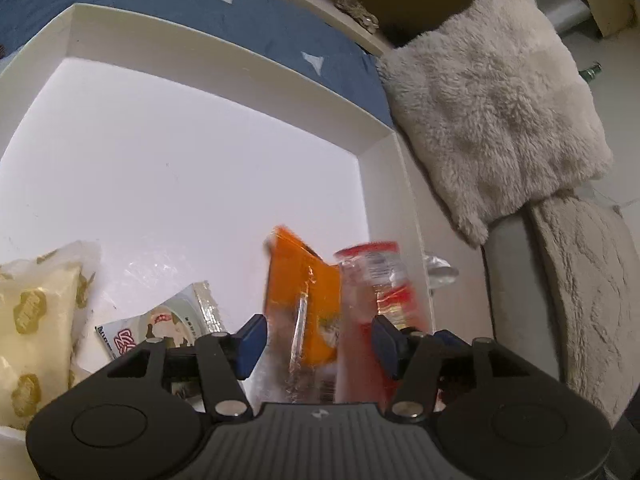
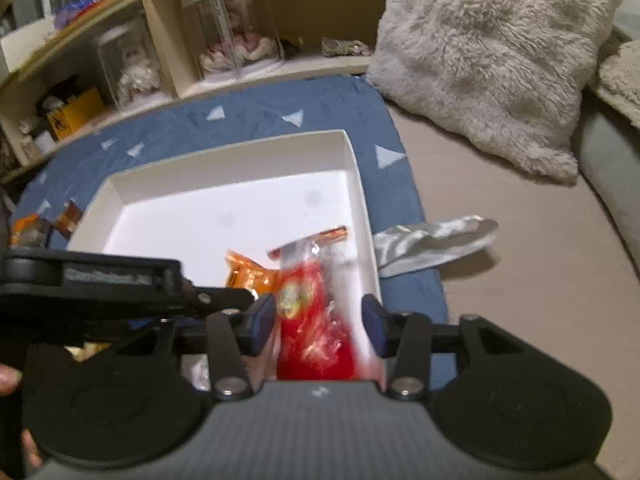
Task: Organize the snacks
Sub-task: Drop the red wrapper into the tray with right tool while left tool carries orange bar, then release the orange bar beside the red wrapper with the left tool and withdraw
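A white open box (image 1: 224, 80) (image 2: 356, 168) lies on a blue blanket. My left gripper (image 1: 319, 344) hangs open over its near right corner, and a blurred orange packet (image 1: 304, 284) stands loose between the fingers. Beside it, a red and clear packet (image 1: 376, 276) leans against the box's right wall. In the right wrist view my right gripper (image 2: 319, 328) has its pads against both sides of that red packet (image 2: 312, 320). The orange packet (image 2: 248, 276) shows just left of it, by the left gripper (image 2: 224, 300). A cream packet (image 1: 36, 320) and a white-green packet (image 1: 176, 320) lie in the box.
A silver packet (image 2: 436, 244) lies outside the box on the right. More orange snacks (image 2: 28, 228) lie left of the box. A fluffy pillow (image 2: 492, 60) fills the right, and a shelf with glass domes (image 2: 232, 28) runs along the back. A hand (image 2: 8, 376) shows at the left edge.
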### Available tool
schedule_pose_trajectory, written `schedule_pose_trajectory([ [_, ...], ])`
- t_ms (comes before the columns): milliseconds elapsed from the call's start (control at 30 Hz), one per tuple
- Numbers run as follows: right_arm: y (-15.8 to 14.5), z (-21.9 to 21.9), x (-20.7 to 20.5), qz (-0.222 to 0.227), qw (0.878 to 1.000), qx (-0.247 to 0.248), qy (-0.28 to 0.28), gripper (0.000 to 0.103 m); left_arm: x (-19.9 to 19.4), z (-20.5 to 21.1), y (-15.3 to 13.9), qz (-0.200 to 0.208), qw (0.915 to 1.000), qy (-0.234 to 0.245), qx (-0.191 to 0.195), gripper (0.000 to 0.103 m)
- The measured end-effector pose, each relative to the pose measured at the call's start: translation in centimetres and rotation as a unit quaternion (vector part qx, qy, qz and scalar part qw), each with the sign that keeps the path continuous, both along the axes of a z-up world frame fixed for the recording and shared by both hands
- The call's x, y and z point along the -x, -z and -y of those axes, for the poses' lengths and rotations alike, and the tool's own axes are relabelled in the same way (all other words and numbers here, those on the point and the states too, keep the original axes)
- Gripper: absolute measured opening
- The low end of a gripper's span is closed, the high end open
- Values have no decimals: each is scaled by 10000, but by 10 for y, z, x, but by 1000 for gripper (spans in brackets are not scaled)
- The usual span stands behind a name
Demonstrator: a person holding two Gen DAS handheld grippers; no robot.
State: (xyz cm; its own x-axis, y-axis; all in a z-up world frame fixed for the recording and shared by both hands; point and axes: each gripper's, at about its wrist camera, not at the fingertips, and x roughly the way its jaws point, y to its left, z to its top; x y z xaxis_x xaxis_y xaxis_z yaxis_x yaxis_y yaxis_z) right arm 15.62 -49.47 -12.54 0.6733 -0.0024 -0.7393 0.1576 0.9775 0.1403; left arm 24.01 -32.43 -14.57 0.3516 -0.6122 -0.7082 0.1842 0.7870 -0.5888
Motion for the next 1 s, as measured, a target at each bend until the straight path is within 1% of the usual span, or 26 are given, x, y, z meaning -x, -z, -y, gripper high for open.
schedule_pose_trajectory([
  [200,-4,1,11,-195,9996,197,-19,55,12,3,-20,434,9969,323,-564,59],
  [400,-11,-2,28,-245,9993,281,0,55,24,-4,-32,653,9927,501,-887,59],
  [567,-18,-6,42,-196,9995,260,28,57,34,-13,-40,732,9902,563,-1051,60],
  [633,-23,-7,46,-161,9996,248,44,60,39,-16,-44,824,9879,611,-1164,61],
  [667,-25,-8,48,-127,9996,242,49,61,41,-17,-46,864,9869,636,-1206,65],
  [733,-30,-11,53,-54,9997,244,32,70,45,-20,-50,960,9844,691,-1299,70],
  [800,-34,-14,57,-18,9996,267,44,75,49,-23,-55,1061,9818,720,-1404,74],
  [867,-39,-16,62,2,9994,302,144,81,54,-25,-59,1172,9789,755,-1496,83],
  [900,-41,-16,64,11,9993,307,198,84,56,-26,-61,1240,9771,774,-1548,85],
  [967,-47,-17,69,21,9993,264,272,88,62,-29,-64,1387,9729,800,-1667,95],
  [1000,-49,-18,71,31,9992,273,289,91,65,-30,-65,1463,9703,825,-1740,97],
])
